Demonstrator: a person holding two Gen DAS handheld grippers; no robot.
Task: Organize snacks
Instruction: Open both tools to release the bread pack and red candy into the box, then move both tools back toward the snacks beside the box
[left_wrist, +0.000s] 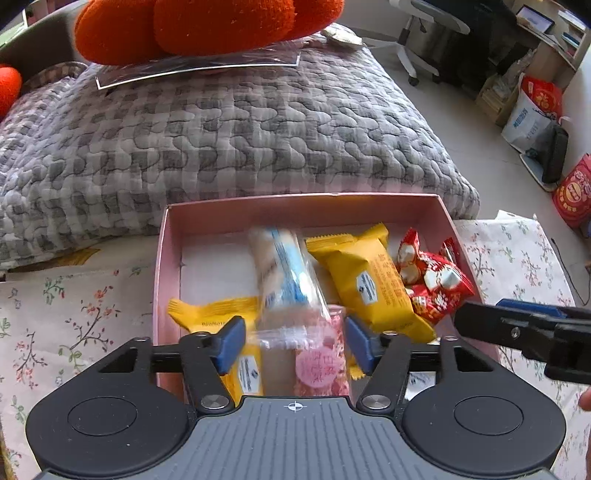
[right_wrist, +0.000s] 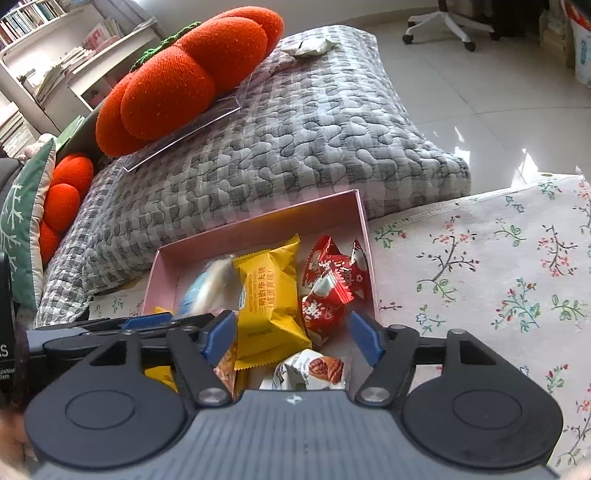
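A pink box (left_wrist: 162, 266) sits on a floral cloth and holds several snacks. In the left wrist view my left gripper (left_wrist: 295, 341) is open above the box's near side. A blurred white-and-blue packet (left_wrist: 284, 273) is between and just beyond its fingers, not gripped. Yellow packets (left_wrist: 369, 284) and red packets (left_wrist: 432, 280) lie to the right, and a pink packet (left_wrist: 321, 362) lies below. In the right wrist view my right gripper (right_wrist: 291, 338) is open and empty over the box (right_wrist: 162, 273), above a yellow packet (right_wrist: 269, 299), red packets (right_wrist: 328, 284) and a white nut packet (right_wrist: 314, 369).
A grey quilted cushion (left_wrist: 221, 136) lies behind the box, with orange pumpkin pillows (right_wrist: 184, 74) and a clear plastic sheet (left_wrist: 199, 66) on it. The floral cloth (right_wrist: 498, 280) spreads to the right. An office chair (left_wrist: 428, 33) and bags (left_wrist: 535, 110) stand on the floor beyond.
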